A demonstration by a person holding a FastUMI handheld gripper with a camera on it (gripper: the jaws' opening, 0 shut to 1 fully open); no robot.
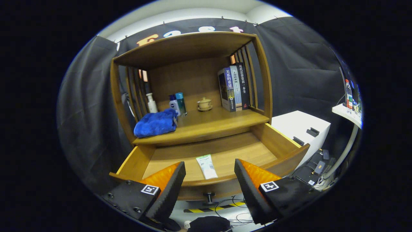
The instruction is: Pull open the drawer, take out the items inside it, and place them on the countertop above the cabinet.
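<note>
The tongs (209,180) hang with their 2 fingers spread wide, gripping nothing, above the front edge of the pulled-out drawer (222,154). A white tube (206,166) lies flat on the drawer's floor, in the gap between the fingers and just behind the drawer's front panel. Above the drawer, the counter (212,124) carries a blue cloth (155,123), 3 bottles (175,103), a lidded cup (204,103) and upright books (233,86).
</note>
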